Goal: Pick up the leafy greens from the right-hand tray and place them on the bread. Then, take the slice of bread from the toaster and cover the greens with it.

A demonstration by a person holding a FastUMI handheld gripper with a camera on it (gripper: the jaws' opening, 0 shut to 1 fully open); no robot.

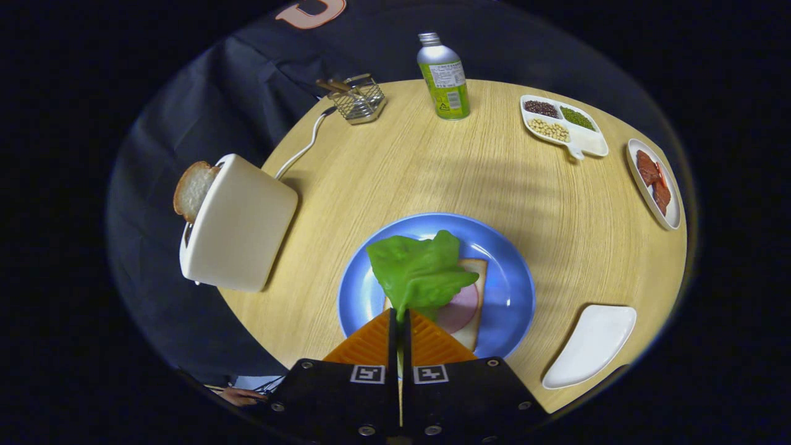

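My gripper (pixel 400 316) is shut on the stem end of the leafy greens (pixel 419 270), both orange fingers (pixel 369 340) pressed together on it. The leaf hangs ahead of the fingers, above the blue plate (pixel 507 272). On that plate lies a slice of bread (pixel 473 304) with a pink round of ham (pixel 462 307) on top, partly hidden by the leaf. Off to the left stands a cream toaster (pixel 238 225) with a second slice of bread (pixel 191 188) sticking out of its slot. An empty white tray (pixel 590 346) lies to the right of the plate.
At the far side of the round wooden table (pixel 395 167) stand a green metal bottle (pixel 444 77) and a wire basket (pixel 360 99). Far right are a divided dish of beans (pixel 562 123) and a white dish of red meat slices (pixel 655 182). The toaster's cord (pixel 306 145) runs back towards the basket.
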